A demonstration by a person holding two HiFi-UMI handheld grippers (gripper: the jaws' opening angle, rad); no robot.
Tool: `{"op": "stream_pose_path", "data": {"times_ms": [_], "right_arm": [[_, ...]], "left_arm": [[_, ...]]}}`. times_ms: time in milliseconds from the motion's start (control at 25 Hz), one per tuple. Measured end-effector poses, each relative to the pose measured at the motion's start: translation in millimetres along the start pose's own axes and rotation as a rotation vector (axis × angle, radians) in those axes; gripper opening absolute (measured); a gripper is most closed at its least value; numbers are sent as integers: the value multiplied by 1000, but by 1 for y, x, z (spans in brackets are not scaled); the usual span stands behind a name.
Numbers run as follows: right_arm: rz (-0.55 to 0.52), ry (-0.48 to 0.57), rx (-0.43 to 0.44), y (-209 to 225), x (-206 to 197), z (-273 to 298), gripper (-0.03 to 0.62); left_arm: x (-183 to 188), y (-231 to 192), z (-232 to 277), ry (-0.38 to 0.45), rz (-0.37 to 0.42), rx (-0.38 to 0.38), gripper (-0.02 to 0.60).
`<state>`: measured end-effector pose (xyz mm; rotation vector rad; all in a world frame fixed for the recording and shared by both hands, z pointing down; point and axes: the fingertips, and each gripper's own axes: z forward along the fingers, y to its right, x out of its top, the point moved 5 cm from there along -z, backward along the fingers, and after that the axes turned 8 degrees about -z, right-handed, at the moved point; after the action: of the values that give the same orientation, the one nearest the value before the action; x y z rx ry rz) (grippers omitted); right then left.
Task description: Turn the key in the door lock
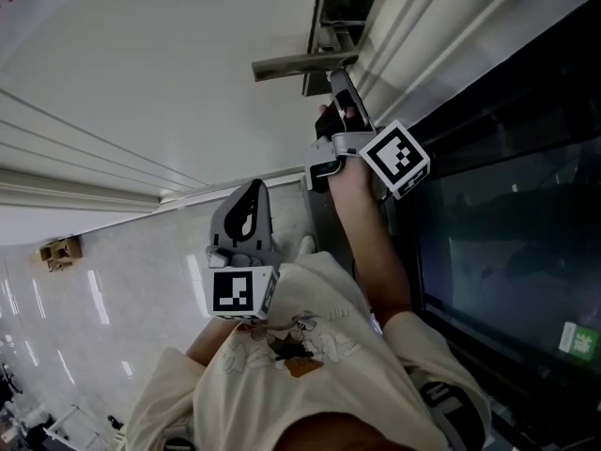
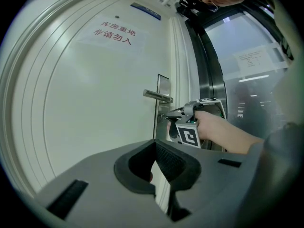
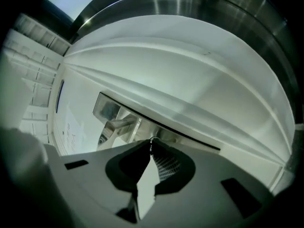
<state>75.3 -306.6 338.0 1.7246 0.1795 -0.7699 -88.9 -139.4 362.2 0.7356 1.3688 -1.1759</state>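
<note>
A white door carries a metal lever handle on a steel lock plate. My right gripper reaches up to the lock just below the handle, rolled over on its side. Its jaws are shut on the small metal key, which shows only as a glint at the fingertips in the right gripper view. The left gripper view shows the right gripper with its tips at the keyhole. My left gripper hangs back near my body, away from the door, jaws shut and empty.
A steel door frame and a dark glass panel stand right of the door. A paper notice with red characters is stuck high on the door. A glossy tiled floor with a small box lies left.
</note>
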Motion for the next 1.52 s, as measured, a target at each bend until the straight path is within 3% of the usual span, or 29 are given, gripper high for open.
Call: {"op": "stream_pose_path", "data": {"times_ms": [520, 760, 880, 960, 1080, 1200, 1360, 1520], "right_arm": [[400, 1, 53, 11, -5, 0, 20], [497, 7, 74, 13, -6, 0, 20], [479, -2, 114, 10, -5, 1, 27], [425, -13, 155, 3, -3, -3, 146], [285, -21, 153, -5, -4, -25, 153], [50, -27, 123, -11, -4, -54, 136], [-308, -57, 117, -28, -9, -86, 40], [-639, -68, 99, -42, -20, -112, 17]], "left_arm": [[0, -1, -3, -5, 0, 8, 6], [-1, 2, -3, -2, 4, 1, 6], [-1, 1, -4, 1, 8, 6, 6], [0, -1, -6, 9, 5, 11, 6], [2, -3, -11, 11, -3, 23, 6], [2, -5, -13, 17, -12, 23, 6], [3, -3, -12, 15, -25, 10, 6], [3, 8, -9, 28, -36, -35, 6]]}}
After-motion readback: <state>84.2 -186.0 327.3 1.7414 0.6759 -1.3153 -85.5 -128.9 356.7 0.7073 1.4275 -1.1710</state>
